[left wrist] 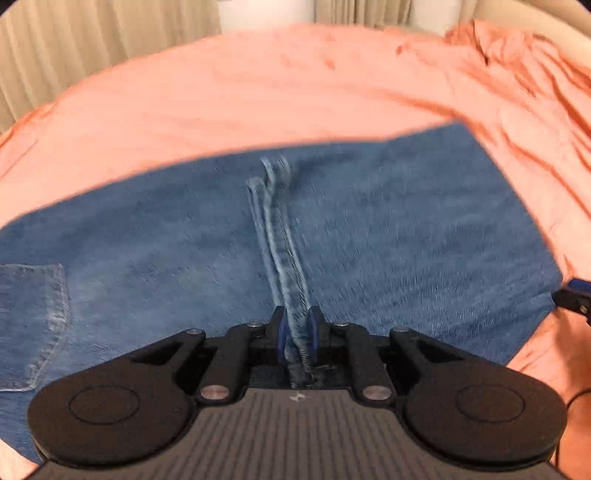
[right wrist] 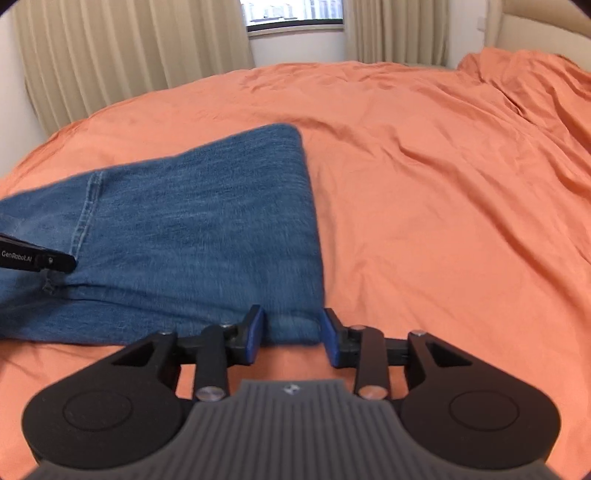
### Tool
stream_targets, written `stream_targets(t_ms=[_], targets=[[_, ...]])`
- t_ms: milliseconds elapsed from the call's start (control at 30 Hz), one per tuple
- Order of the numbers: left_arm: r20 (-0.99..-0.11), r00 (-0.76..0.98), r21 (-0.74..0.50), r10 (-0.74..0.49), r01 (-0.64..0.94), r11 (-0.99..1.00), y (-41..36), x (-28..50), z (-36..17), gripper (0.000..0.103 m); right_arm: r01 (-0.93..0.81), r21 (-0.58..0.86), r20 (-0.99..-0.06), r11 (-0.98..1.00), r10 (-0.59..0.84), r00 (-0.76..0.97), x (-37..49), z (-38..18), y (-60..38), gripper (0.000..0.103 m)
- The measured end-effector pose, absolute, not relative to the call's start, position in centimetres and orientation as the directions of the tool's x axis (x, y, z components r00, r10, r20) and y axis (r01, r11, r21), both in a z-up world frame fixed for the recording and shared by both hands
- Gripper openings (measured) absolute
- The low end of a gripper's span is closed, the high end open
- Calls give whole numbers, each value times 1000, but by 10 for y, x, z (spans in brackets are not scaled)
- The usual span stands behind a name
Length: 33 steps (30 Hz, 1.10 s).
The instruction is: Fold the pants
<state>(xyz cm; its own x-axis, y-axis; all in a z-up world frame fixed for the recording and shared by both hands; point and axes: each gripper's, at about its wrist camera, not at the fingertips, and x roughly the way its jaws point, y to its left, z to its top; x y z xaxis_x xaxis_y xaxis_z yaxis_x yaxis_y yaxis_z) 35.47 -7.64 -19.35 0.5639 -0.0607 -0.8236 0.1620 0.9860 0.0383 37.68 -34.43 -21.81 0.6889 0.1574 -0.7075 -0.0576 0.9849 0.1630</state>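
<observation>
My left hand-held gripper [left wrist: 295,328] clamps the thick seam [left wrist: 280,236] of the soft, heavy jeans [right wrist: 184,236]; my right hand-held gripper [right wrist: 293,332] gapes at their corner.

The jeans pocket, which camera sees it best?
The left wrist view: the pocket with its stitching shows at the left edge of the jeans. The right wrist view shows the jeans and a seam, but no pocket.

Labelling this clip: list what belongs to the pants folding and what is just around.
Job: jeans; left gripper, shut on their seam; right gripper, open at their corner.
Around: orange bedspread; curtains; window.
</observation>
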Motion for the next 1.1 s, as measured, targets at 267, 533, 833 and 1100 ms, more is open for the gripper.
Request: stream_targets(t_ms=[267, 533, 833, 1100], targets=[[-747, 652, -104, -135, 86, 991, -58, 397, -165, 18, -57, 185, -611, 981, 160, 776, 456, -178, -344, 31], [-778, 615, -136, -126, 31, 990, -49, 446, -198, 18, -92, 182, -652, 979, 190, 734, 565, -209, -324, 8], [-790, 602, -117, -118, 41, 992, -48, 450, -222, 26, -51, 151, -728, 987, 146, 670, 593, -257, -318, 0], [-759, 635, -181, -147, 11, 983, -11, 414, -181, 32, -141, 193, -687, 971, 237, 687, 548, -209, -300, 37]])
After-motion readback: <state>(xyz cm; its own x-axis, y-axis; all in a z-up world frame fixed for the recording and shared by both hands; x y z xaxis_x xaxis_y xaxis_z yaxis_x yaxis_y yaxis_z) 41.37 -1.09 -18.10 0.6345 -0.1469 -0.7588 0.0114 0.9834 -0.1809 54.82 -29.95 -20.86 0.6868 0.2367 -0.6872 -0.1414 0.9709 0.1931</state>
